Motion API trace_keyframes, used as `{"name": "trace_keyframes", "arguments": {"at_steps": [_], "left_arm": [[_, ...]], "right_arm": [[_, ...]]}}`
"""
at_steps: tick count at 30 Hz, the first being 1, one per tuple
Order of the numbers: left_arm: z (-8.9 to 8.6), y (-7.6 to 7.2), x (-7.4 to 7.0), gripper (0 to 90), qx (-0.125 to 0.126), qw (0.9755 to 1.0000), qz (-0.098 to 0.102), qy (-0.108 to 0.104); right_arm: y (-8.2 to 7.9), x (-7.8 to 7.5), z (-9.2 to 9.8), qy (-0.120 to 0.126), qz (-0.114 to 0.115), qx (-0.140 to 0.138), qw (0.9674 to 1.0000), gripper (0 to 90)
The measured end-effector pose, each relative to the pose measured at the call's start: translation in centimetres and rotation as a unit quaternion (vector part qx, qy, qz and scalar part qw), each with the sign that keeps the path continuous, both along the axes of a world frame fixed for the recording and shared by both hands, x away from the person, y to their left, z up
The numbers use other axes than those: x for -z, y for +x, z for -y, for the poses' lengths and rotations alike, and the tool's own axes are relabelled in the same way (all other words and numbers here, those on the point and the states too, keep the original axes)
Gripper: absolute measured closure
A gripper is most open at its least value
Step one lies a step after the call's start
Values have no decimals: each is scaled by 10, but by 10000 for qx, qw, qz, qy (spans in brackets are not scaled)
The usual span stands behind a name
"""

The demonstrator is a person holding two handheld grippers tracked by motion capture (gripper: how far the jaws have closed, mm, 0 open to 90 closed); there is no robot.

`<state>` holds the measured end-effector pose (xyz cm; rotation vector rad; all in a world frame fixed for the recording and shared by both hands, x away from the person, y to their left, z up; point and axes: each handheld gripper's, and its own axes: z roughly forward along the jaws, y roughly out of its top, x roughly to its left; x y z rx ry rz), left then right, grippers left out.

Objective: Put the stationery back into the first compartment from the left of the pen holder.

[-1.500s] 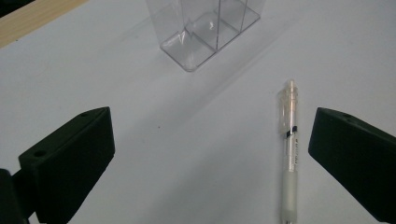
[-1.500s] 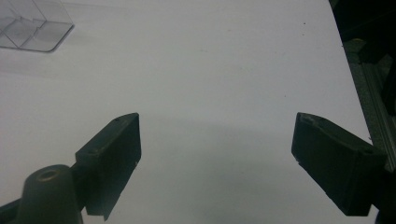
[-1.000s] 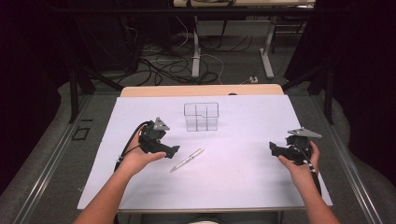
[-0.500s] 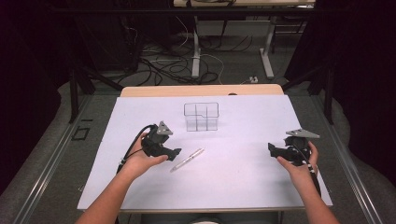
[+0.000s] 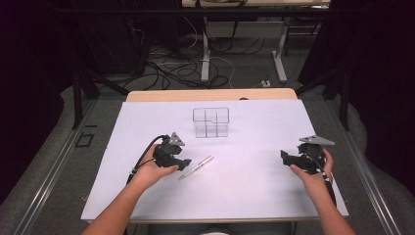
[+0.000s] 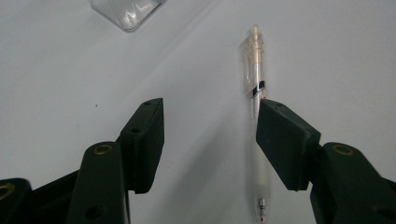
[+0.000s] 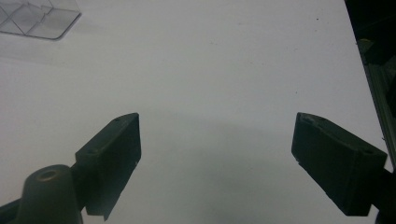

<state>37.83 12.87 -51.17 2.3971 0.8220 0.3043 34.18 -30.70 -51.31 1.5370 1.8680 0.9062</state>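
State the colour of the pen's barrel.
Clear to frosted white, with a thin black band; the pen shows best in the left gripper view.

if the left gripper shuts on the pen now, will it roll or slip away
The pen probably rolls: it looks round and smooth, lying flat on the table. It sits beside one jaw of the open left gripper, not centred, so it may get nudged sideways first.

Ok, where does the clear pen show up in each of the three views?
High view: the clear pen lies on the white table just right of the left hand-held gripper.
Left gripper view: right of centre, running up along the right jaw.
Right gripper view: not in it.
Shared landmark: the clear divided box.
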Motion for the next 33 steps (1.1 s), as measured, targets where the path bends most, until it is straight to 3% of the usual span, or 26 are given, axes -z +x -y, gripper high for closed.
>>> {"name": "trace_keyframes", "arguments": {"at_steps": [7,20,33], "left_arm": [[5,-1,4,438,61,9999,-93,82],[12,-4,5,546,91,9991,-379,181],[20,-5,12,641,166,9962,-755,402]], "right_arm": [[0,0,0,-8,-8,-8,10000,155],[0,1,-1,-21,-28,-50,10000,153],[1,3,-2,-32,-68,-81,9999,149]]}}
